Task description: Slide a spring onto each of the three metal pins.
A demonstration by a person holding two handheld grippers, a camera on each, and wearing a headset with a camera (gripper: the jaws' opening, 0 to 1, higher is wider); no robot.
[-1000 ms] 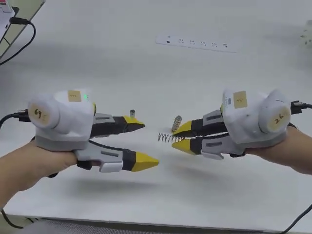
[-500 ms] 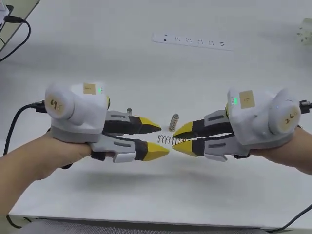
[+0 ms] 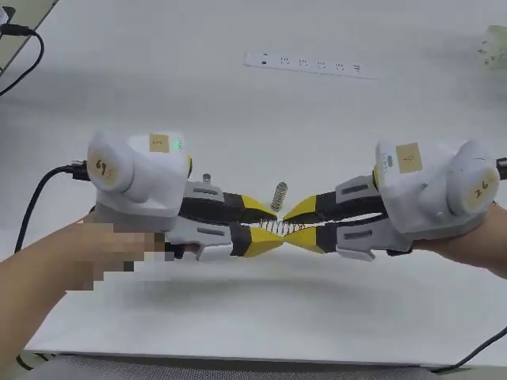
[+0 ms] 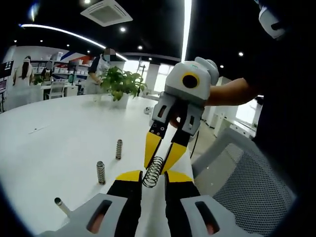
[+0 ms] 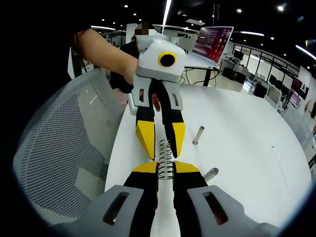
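Fingers [image 3: 305, 207] of the right gripper [image 3: 293, 226], just right of centre in the head view, are pinched almost together on one end of a loose spring [image 3: 283, 228], held level above the white table [image 3: 238, 317]. Facing it from the left, the left gripper [image 3: 274, 227] has its yellow tips narrowly apart around the spring's other end; whether they press on it I cannot tell. A mesh chair [image 5: 64, 148] takes up the left side of the right gripper view. A power strip [image 3: 309, 65] lies across the upper middle of the head view. At lower left of the left gripper view stand the far sprung pin [image 4: 118, 148], the near sprung pin [image 4: 100, 172], and below them a bare pin [image 4: 60, 203].
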